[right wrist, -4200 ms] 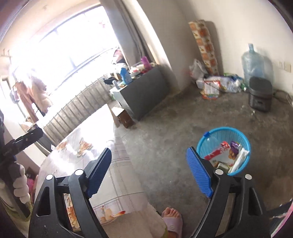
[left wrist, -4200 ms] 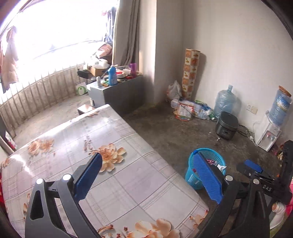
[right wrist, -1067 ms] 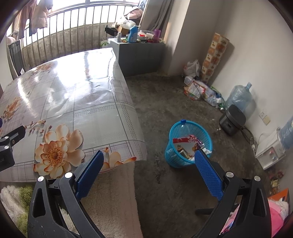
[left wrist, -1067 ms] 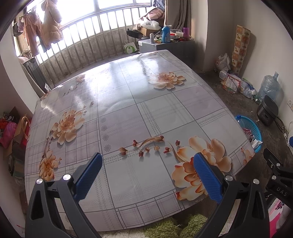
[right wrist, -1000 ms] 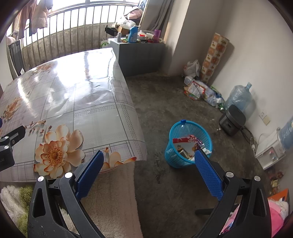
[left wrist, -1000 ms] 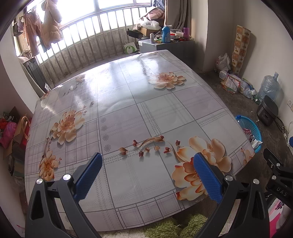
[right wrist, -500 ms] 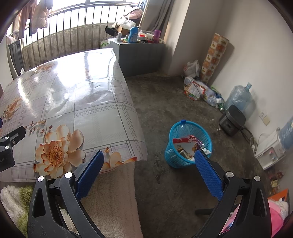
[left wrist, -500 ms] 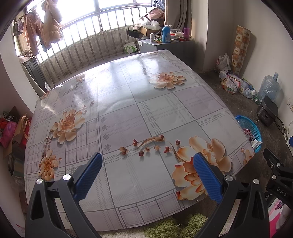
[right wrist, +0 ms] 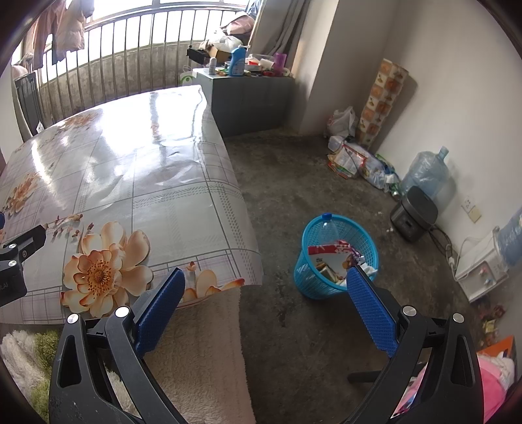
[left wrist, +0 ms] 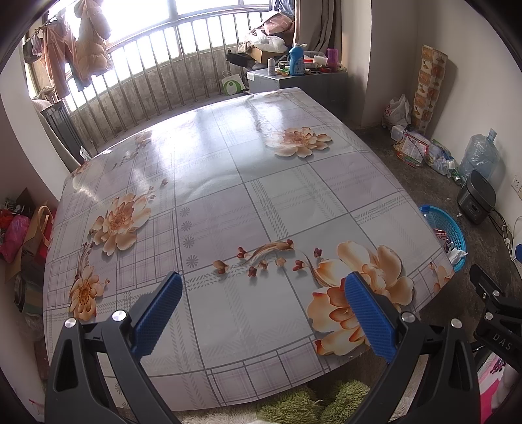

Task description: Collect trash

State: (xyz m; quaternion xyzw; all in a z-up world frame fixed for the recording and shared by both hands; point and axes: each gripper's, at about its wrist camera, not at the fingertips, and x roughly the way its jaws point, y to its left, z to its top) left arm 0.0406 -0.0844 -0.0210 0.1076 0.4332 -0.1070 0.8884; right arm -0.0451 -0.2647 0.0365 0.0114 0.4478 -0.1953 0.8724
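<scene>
Right wrist: blue mesh basket holds wrappers and bottle; both tongs gape, empty.

Bright daylight from the blown-out window, white glare across the glossy desk, sharp focus, strong fisheye bending, dark vignette at the corners, soft shadows on the floor

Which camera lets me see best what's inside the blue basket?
The right wrist view. There the basket stands whole on the floor, and you look down into it: a bottle and wrappers. The left wrist view shows only part of the basket, small at the picture's right side, half hidden behind the table.
</scene>
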